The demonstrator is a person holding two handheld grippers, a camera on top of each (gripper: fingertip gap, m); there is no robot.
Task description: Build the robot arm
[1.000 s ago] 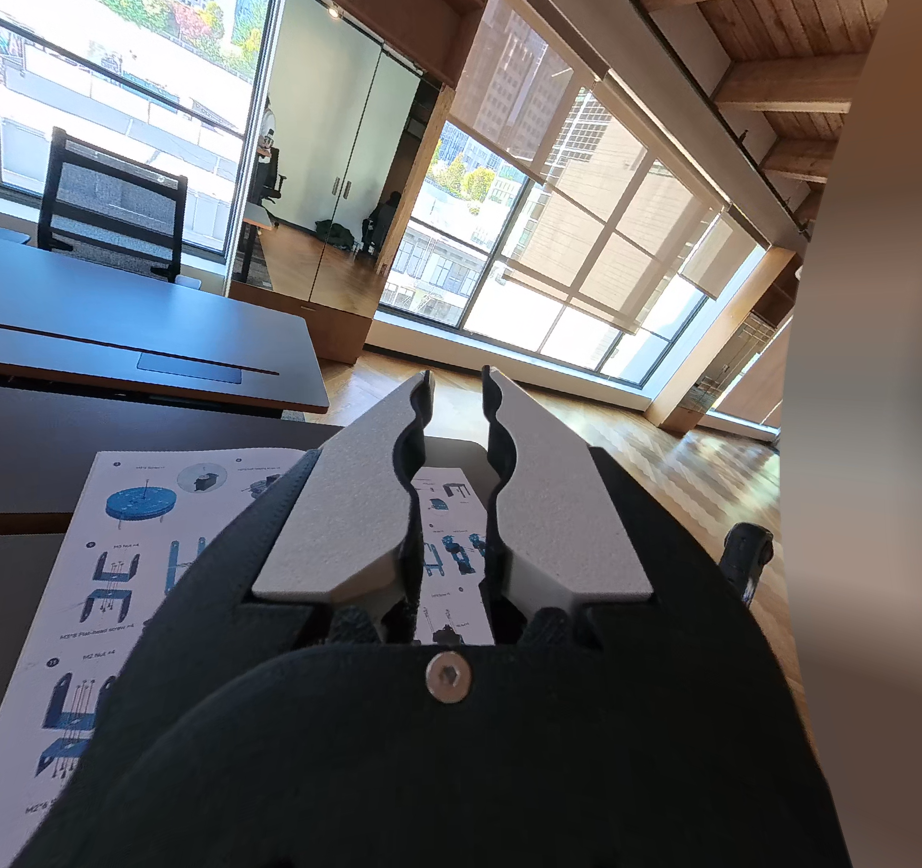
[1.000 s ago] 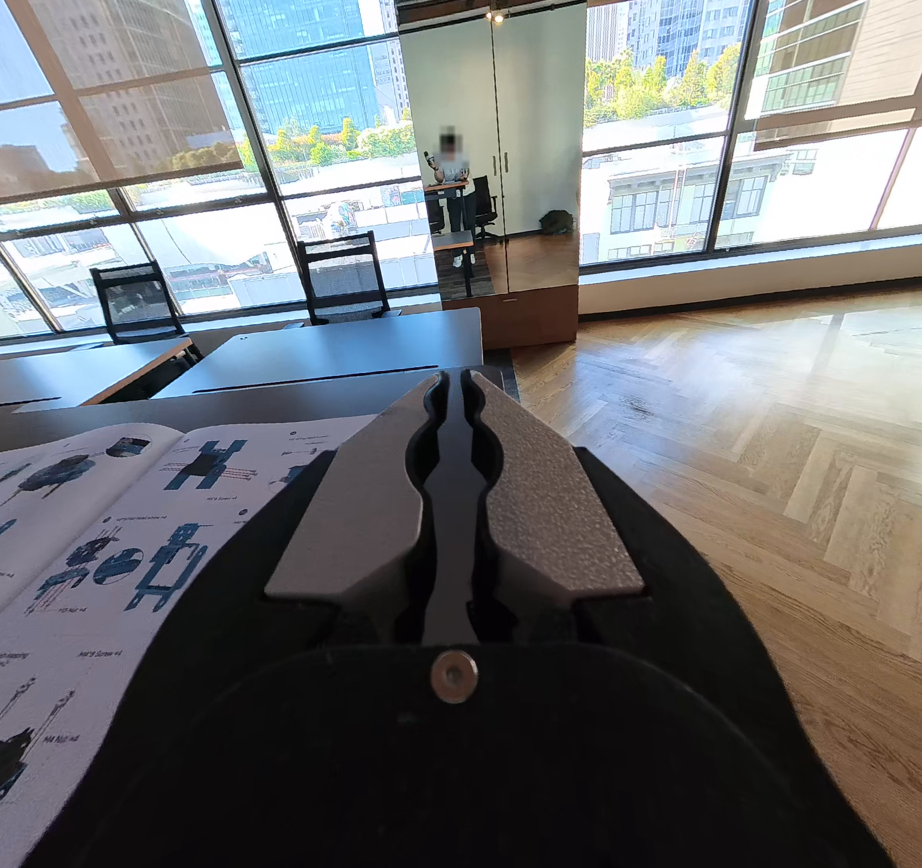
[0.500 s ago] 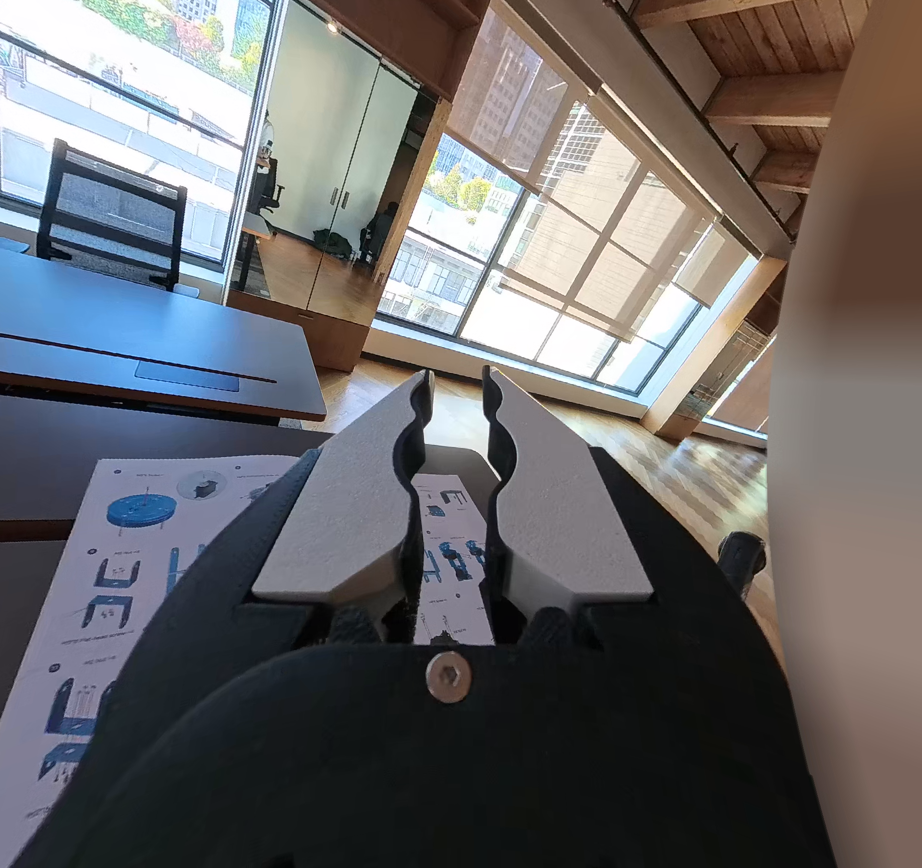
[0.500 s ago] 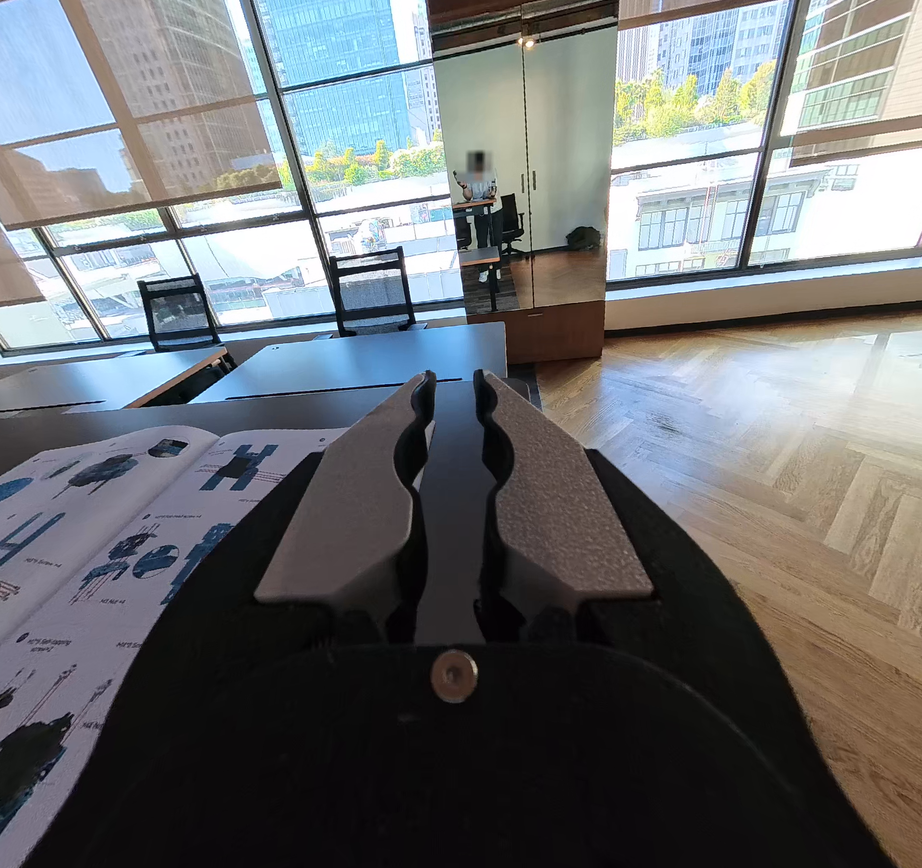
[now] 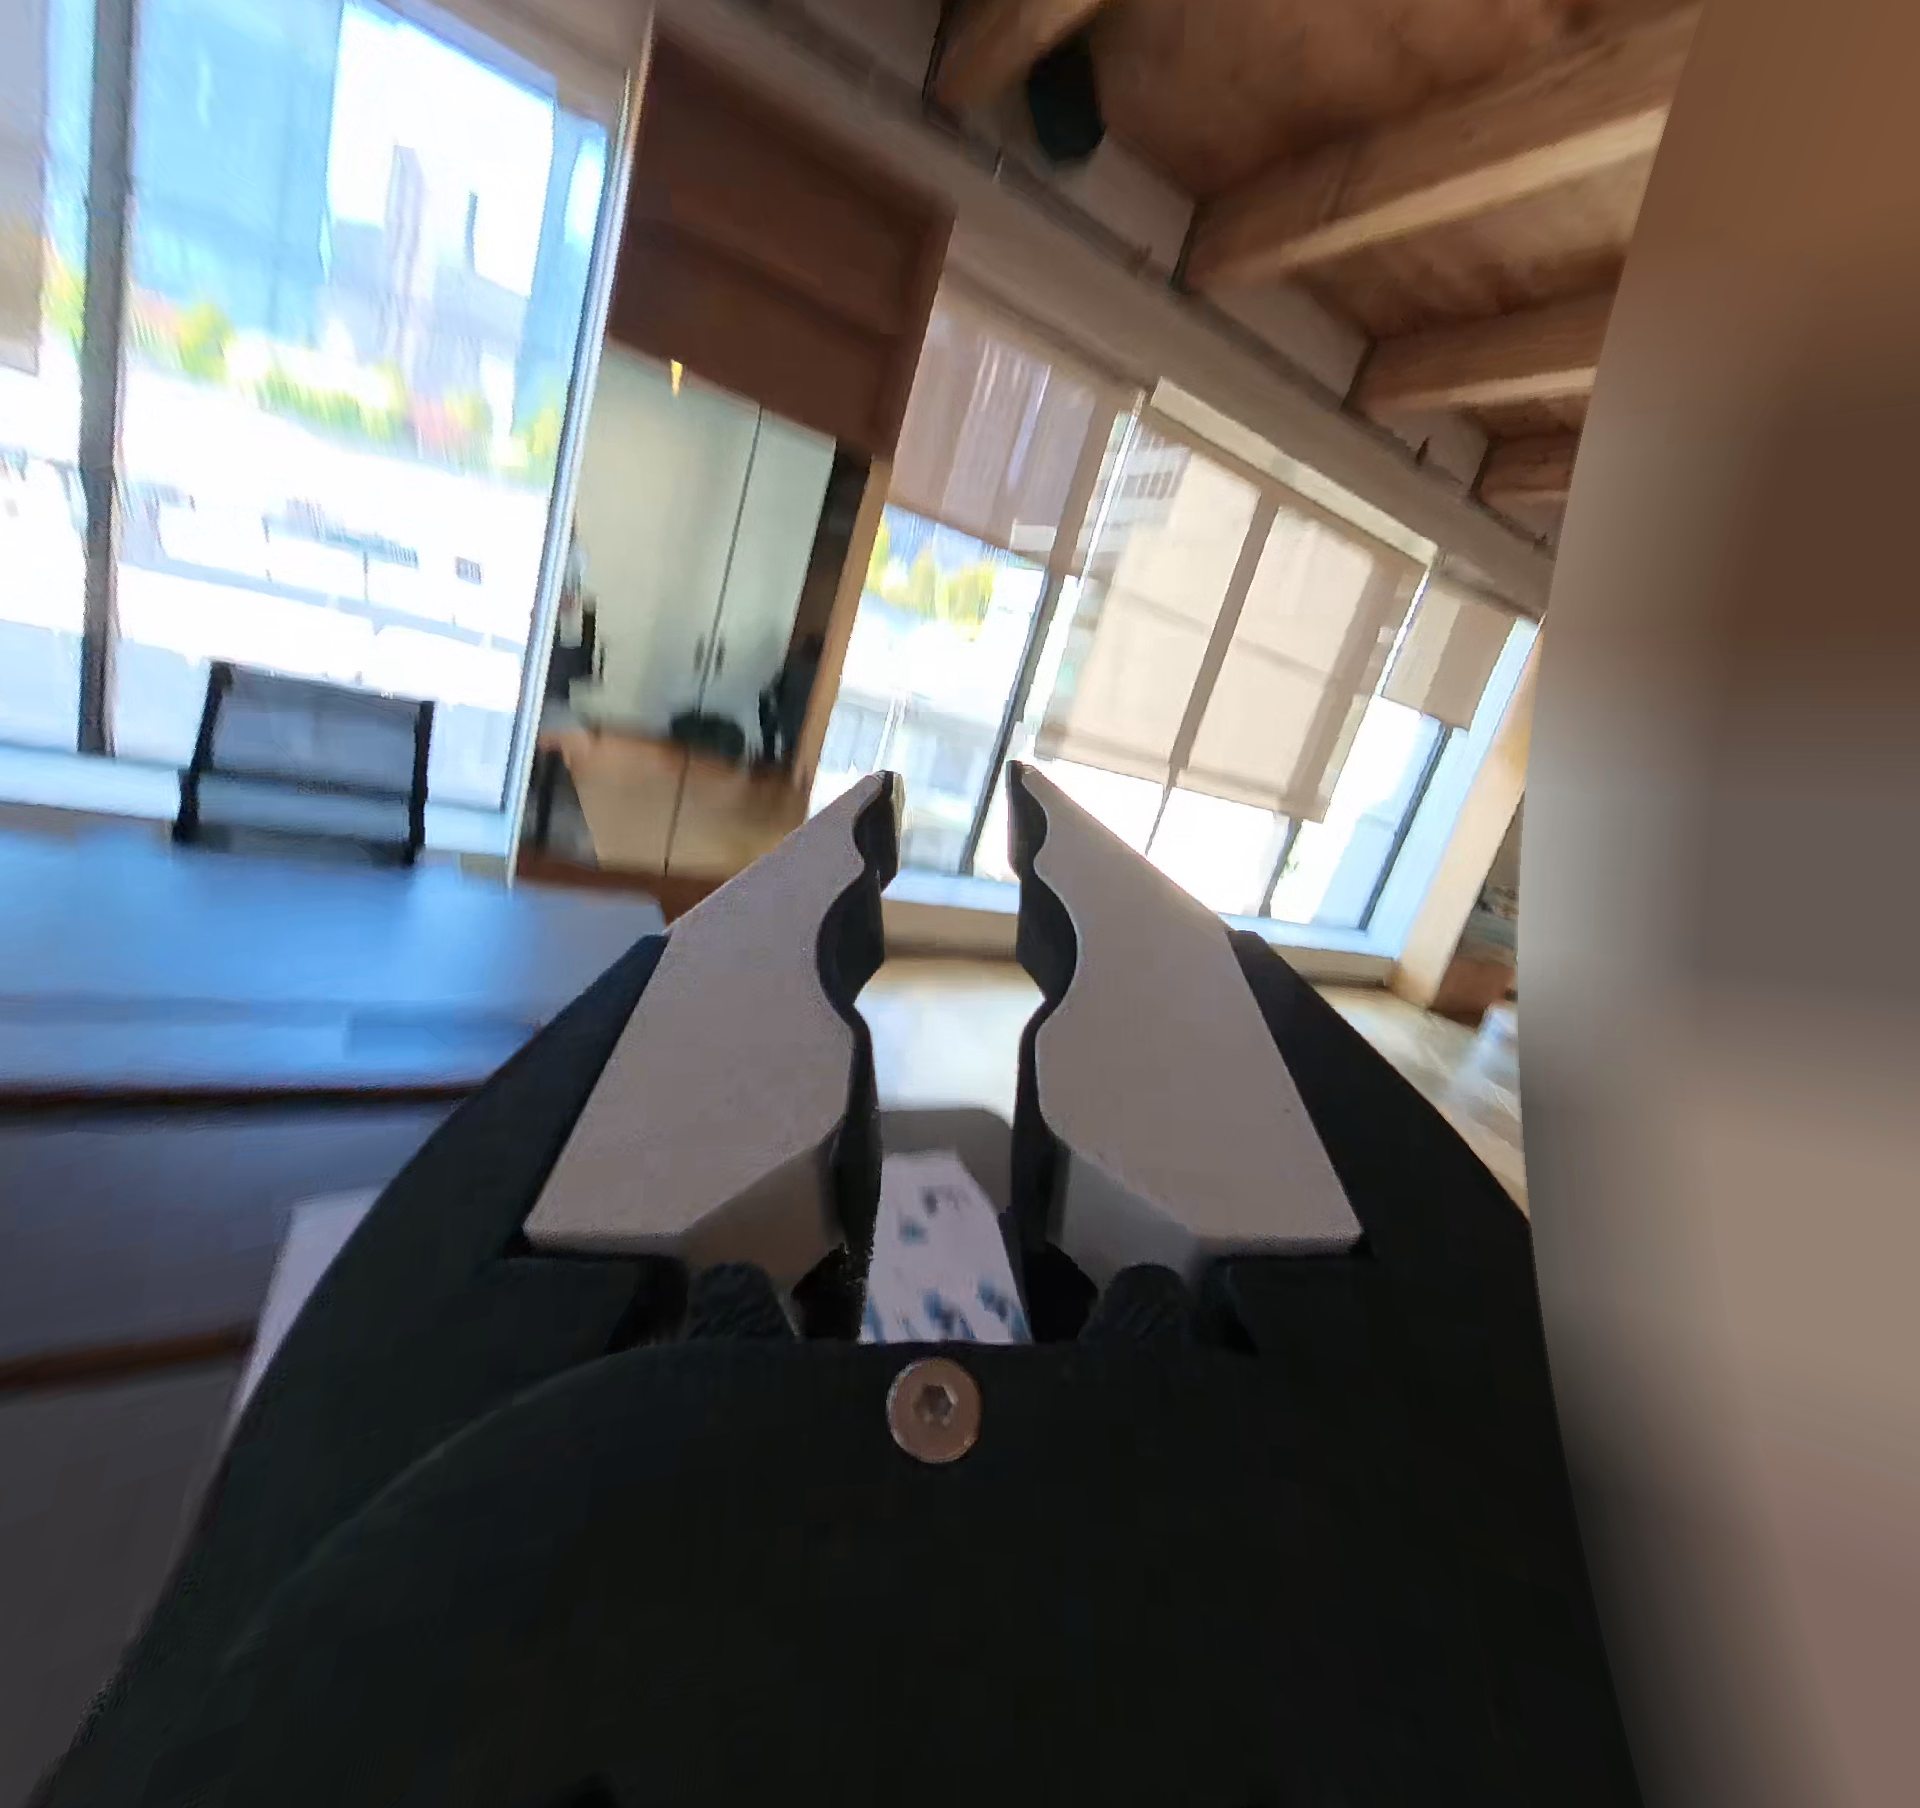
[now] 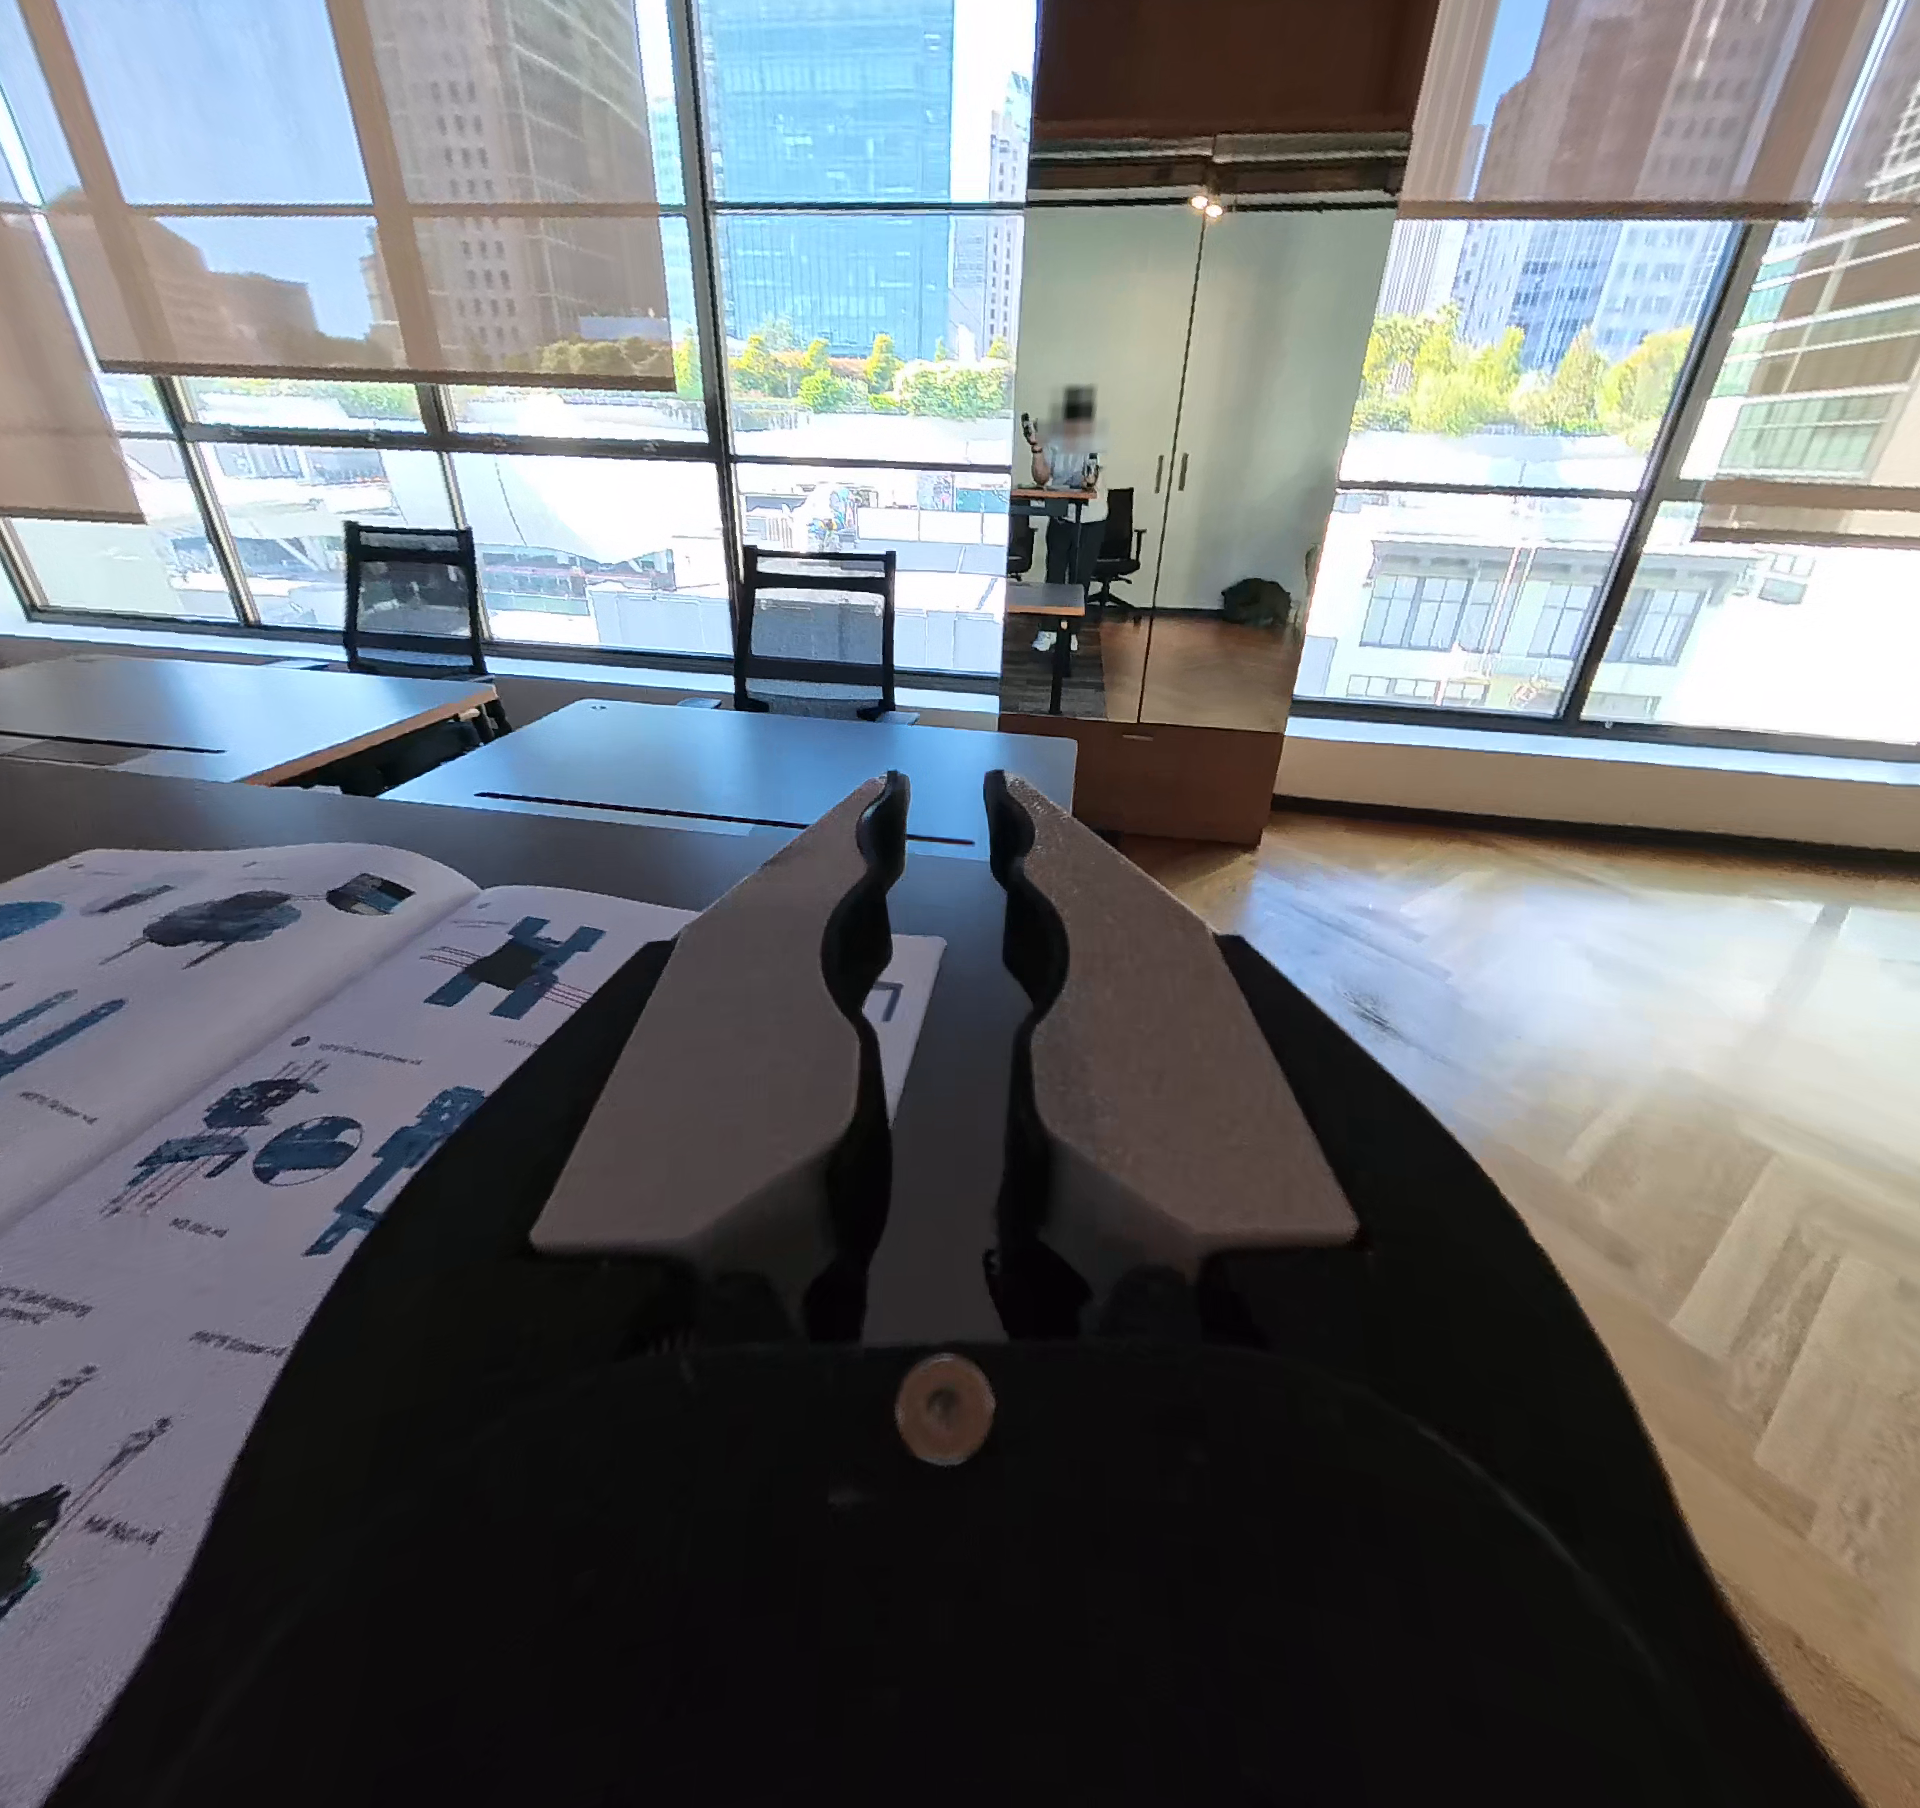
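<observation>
My left gripper is open and empty, raised and pointing up toward the windows and ceiling; the view is motion-blurred. An open white booklet with blue diagrams shows through the gap between its fingers, lying on the dark table below. My right gripper is open and empty, held above the same open booklet, which lies on the dark table to its left. Neither gripper touches anything.
Other dark desks and two black chairs stand toward the windows. A mirrored cabinet reflects a person holding grippers. Herringbone wood floor lies to the right. A blurred beige mass fills the left view's right edge. The gap from one gripper's tips to the other's is roughly 45 cm.
The left gripper has swung quickly upward, so the booklet dropped low in its view. The right gripper's jaws have opened wider and it has risen and tilted up.
</observation>
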